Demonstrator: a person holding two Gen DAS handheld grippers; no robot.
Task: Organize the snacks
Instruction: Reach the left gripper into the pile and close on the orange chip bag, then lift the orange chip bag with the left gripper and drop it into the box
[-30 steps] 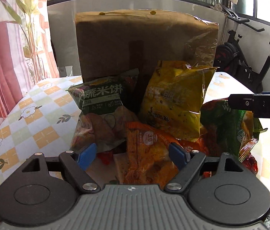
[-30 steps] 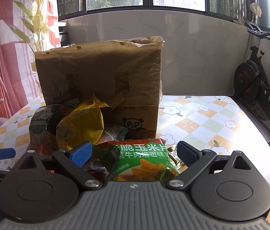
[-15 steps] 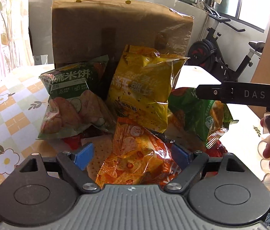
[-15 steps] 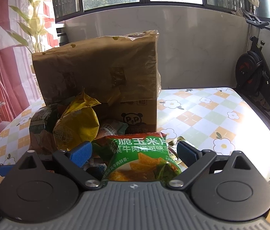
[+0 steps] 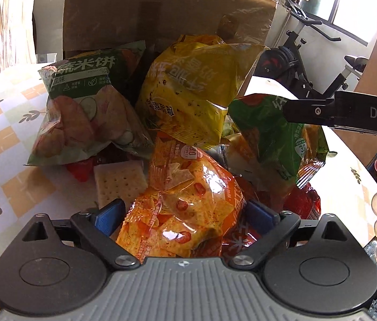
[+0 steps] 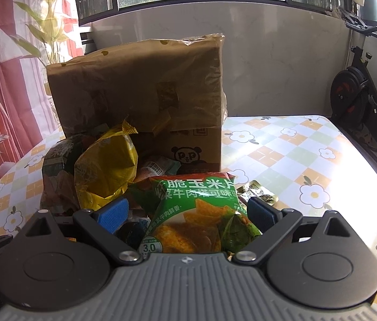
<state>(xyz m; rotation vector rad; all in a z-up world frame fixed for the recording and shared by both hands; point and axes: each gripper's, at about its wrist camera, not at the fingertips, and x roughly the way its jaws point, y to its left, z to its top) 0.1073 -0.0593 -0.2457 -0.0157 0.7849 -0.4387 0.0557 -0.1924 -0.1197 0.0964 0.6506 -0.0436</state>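
Observation:
A heap of snack bags lies on the checked table in front of a brown cardboard box (image 5: 161, 13). My left gripper (image 5: 185, 214) is open, its blue pads on either side of an orange chip bag (image 5: 188, 203). Behind it lie a dark green rice-cracker bag (image 5: 87, 107), a yellow bag (image 5: 188, 93) and a soda cracker (image 5: 120, 182). My right gripper (image 6: 188, 211) is open around a green corn-chip bag (image 6: 196, 208), which also shows in the left wrist view (image 5: 282, 139). The yellow bag (image 6: 105, 165) and the box (image 6: 140, 88) show in the right wrist view.
The flower-patterned tablecloth (image 6: 308, 160) stretches to the right of the box. An exercise bike (image 6: 362, 99) stands past the table's right edge. A small dark sachet (image 6: 258, 191) lies right of the green bag. The other gripper's body (image 5: 349, 112) crosses the left wrist view.
My left gripper has moved forward and down onto the pile, so the orange bag now sits between its pads. My right gripper has edged closer to the green bag.

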